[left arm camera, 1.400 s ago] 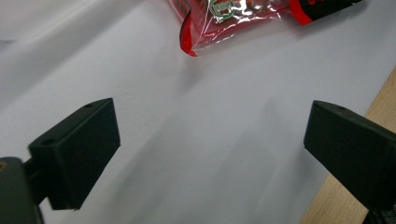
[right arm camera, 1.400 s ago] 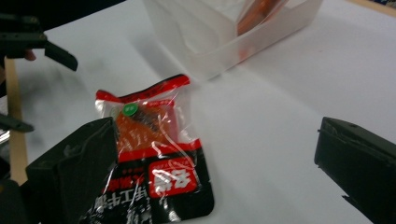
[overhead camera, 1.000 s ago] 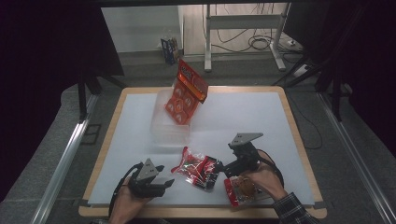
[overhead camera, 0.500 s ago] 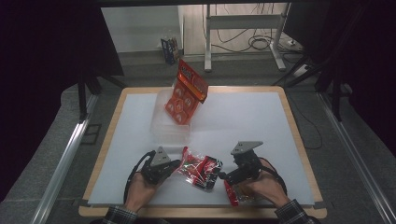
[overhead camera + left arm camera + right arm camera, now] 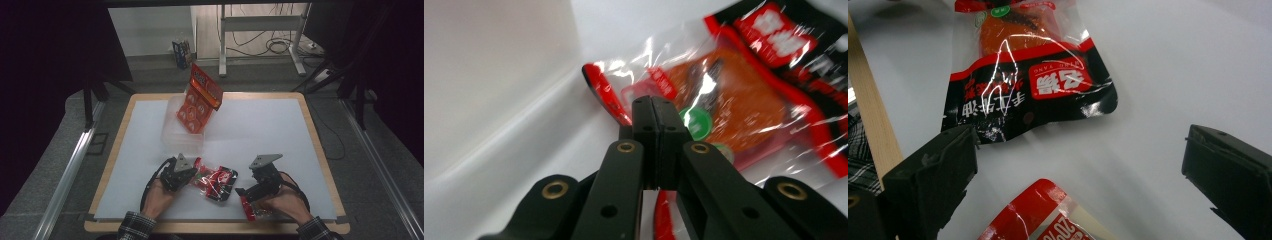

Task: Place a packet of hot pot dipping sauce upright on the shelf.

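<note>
High view: white tabletop [image 5: 260, 135] fills the centre of the frame. Clear plastic container [image 5: 175, 131] sits at upper centre-left; an orange snack bag [image 5: 198, 100] stands tilted in it. Black-and-red snack packet [image 5: 216, 181] lies at lower centre. Left gripper [image 5: 186, 172] fingers have just closed fully, pinching the packet's left edge. Right gripper [image 5: 242, 192] fingers are wide apart, gripping nothing, above a second red packet [image 5: 252, 210] at lower right.

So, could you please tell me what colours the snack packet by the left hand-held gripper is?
The snack packet is black and red with a clear window, best seen in the right gripper view.
</note>
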### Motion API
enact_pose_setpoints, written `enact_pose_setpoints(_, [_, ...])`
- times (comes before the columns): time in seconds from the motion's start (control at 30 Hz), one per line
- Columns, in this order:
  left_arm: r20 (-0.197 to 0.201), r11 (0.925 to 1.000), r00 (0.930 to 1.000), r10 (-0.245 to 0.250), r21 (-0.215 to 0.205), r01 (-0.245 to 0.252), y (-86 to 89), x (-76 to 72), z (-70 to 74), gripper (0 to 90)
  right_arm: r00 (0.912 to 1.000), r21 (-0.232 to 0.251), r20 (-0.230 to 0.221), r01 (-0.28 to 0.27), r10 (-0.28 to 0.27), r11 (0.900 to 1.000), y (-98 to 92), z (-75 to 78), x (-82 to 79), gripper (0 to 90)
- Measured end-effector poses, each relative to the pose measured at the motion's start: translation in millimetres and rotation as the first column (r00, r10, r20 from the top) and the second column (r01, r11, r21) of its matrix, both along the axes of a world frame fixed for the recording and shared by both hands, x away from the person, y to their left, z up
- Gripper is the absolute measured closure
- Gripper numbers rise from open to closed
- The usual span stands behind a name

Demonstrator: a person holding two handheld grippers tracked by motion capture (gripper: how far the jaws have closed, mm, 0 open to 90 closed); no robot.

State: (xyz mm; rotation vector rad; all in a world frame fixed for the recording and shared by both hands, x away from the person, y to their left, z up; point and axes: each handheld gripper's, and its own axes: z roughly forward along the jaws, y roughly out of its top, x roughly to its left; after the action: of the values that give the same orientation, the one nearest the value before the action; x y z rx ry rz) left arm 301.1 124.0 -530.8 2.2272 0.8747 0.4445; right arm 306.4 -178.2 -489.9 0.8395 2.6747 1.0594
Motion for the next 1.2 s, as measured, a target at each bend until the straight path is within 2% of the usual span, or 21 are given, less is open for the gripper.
enact_pose_setpoints(0.03, [-0.008,1.0000,1.0000,0.000,0.006,0.000,0.5,0.9,-2.1,89.8,1.0000,-0.002,0.000,-0.002,0.002,1.000,0.3,-0.2,-0.1,1.1])
enact_pose_setpoints(0.13, [-0.023,1.0000,0.9997,-0.001,-0.009,0.000,3.0,2.4,-2.8,89.9,1.0000,-0.006,-0.004,-0.008,0.008,1.000,1.9,-0.6,-0.7,1.1])
enact_pose_setpoints(0.23, [-0.025,1.0000,0.9997,0.004,-0.005,-0.004,3.9,2.6,-4.5,89.9,0.9999,-0.007,-0.008,-0.013,0.013,1.000,3.3,-1.0,-1.1,1.3])
enact_pose_setpoints(0.3, [-0.029,0.9996,0.9994,0.017,0.023,-0.016,5.4,3.4,-6.5,90.0,0.9998,-0.006,-0.013,-0.015,0.015,1.000,4.8,-1.0,-1.5,1.5])
enact_pose_setpoints(0.4, [-0.044,0.9998,0.9988,0.019,0.001,-0.019,9.1,4.7,-7.3,90.0,0.9995,-0.001,-0.023,-0.023,0.022,1.000,7.3,-1.1,-2.5,2.0])
enact_pose_setpoints(0.63, [-0.033,0.9996,0.9991,0.025,0.011,-0.025,7.6,3.1,-7.7,90.0,0.9975,0.024,-0.046,-0.053,0.054,0.998,19.7,-1.7,-3.8,2.9])
enact_pose_setpoints(0.9, [-0.042,0.9996,0.9987,0.029,-0.005,-0.029,9.0,3.4,-8.3,90.0,0.9933,0.074,-0.096,-0.058,0.065,0.996,34.5,-6.3,2.1,3.4])
enact_pose_setpoints(1.07, [-0.044,0.9995,0.9985,0.031,-0.006,-0.032,9.2,3.4,-8.3,90.0,0.9899,0.127,-0.130,-0.041,0.057,0.991,38.0,-6.7,7.4,3.6])
enact_pose_setpoints(1.2, [-0.044,0.9995,0.9986,0.030,-0.005,-0.030,9.4,3.4,-8.2,90.0,0.9826,0.152,-0.174,-0.037,0.064,0.988,40.7,-11.3,11.6,3.6])
